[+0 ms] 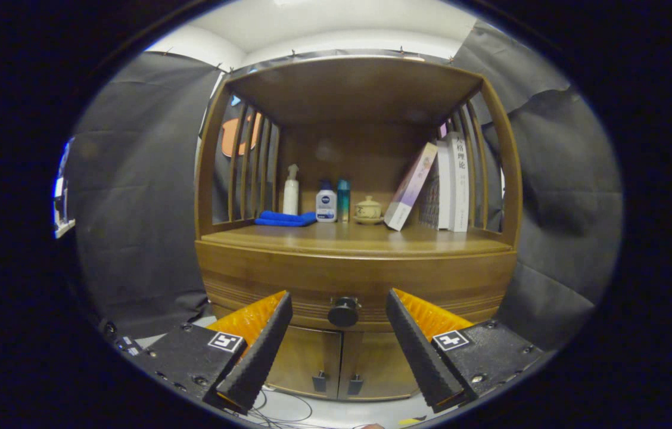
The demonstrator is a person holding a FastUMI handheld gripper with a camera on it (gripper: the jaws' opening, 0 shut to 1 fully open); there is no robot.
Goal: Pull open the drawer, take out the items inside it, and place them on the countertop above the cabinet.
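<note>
A wooden cabinet stands ahead of me. Its drawer (288, 280) runs across the front just under the countertop (336, 238) and is closed, so whatever is inside is hidden. A dark round knob (343, 311) sits at the drawer's middle. My gripper (339, 305) is open, with the knob lined up in the gap between the two fingertips, a short way beyond them. Nothing is held.
On the countertop stand a folded blue cloth (284, 218), a white pump bottle (291, 190), a white-and-blue bottle (326, 202), a teal bottle (343, 201), a small lidded jar (368, 210) and several books (437, 187). Two small doors (336, 363) lie below the drawer. Cables (288, 411) trail on the floor.
</note>
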